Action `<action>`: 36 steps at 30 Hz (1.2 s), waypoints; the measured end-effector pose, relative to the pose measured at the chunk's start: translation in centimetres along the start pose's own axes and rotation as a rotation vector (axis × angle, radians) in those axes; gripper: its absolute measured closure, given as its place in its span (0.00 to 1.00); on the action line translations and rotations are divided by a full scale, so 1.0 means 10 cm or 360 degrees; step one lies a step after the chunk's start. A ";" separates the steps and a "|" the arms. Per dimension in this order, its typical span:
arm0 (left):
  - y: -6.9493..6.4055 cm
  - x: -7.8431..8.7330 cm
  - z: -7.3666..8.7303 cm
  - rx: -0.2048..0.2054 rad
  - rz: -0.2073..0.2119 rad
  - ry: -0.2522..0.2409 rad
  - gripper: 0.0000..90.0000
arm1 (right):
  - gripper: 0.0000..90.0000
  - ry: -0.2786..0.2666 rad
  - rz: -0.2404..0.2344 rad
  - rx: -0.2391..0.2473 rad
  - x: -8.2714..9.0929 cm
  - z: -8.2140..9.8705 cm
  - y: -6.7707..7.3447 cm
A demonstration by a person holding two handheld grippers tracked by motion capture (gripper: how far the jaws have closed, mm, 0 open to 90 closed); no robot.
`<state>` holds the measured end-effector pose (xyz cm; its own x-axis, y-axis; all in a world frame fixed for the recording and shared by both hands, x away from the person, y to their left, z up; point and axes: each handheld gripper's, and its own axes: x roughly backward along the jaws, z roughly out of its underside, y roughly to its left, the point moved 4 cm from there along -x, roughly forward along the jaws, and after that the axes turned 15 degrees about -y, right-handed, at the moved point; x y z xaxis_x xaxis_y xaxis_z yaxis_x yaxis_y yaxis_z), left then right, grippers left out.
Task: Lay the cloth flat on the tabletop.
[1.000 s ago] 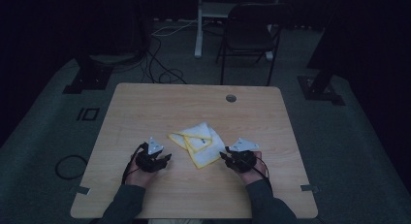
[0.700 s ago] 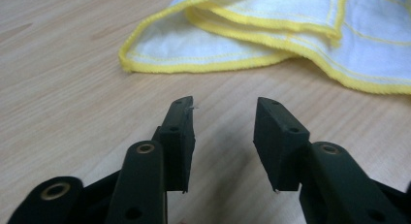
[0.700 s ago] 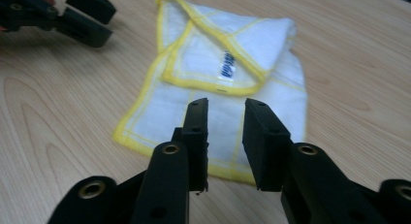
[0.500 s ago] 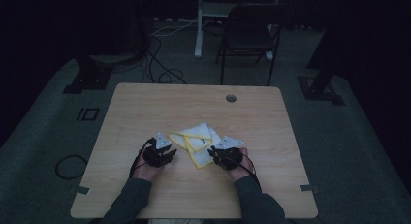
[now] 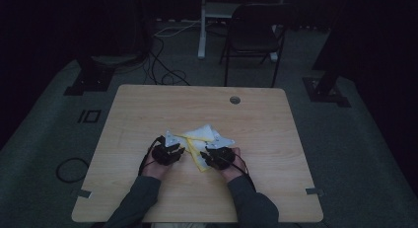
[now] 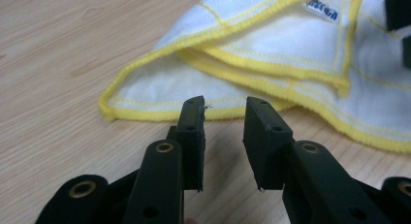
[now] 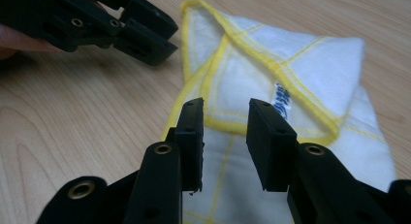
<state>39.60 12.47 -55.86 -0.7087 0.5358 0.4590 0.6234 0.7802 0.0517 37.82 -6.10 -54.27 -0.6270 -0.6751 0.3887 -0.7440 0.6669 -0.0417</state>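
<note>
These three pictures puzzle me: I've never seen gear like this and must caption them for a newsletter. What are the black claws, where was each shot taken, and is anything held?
There is no machine here. A person sits at a wooden table and holds a hand-operated clamp with two black jaws in each hand. The wide picture comes from a camera above the table: the left gripper and the right gripper meet at a white cloth with yellow edging, loosely folded, a small label sewn on. The two close-ups come from cameras riding on the clamps, looking along the jaws. Both pairs of jaws stand apart with nothing between them: the left gripper just short of the cloth's hem, the right gripper over the cloth. Nothing is held yet.
</note>
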 end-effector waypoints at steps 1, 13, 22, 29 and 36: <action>0.00 -0.01 0.00 -0.0004 0.0000 0.0007 0.77 | 0.74 0.0005 -0.0002 0.0008 -0.02 0.00 0.01; -0.03 -0.15 0.02 0.0008 0.0015 0.0047 0.78 | 0.63 0.0076 0.0055 0.0115 -0.27 0.00 0.10; -0.03 -0.17 -0.01 0.0027 0.0079 0.0087 0.89 | 0.97 0.0112 0.0086 0.0133 -0.26 0.03 0.00; -0.01 -0.15 -0.01 -0.0028 0.0060 0.0117 1.00 | 0.98 0.0096 0.0165 0.0123 -0.13 -0.02 -0.18; 0.04 -0.13 -0.01 -0.0027 0.0034 0.0128 1.00 | 0.98 0.0069 0.0248 0.0078 0.00 -0.09 -0.43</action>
<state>40.82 12.05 -56.42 -0.6667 0.5244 0.5296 0.6442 0.7628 0.0557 41.23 -8.72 -53.20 -0.7259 -0.5498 0.4133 -0.6495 0.7456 -0.1489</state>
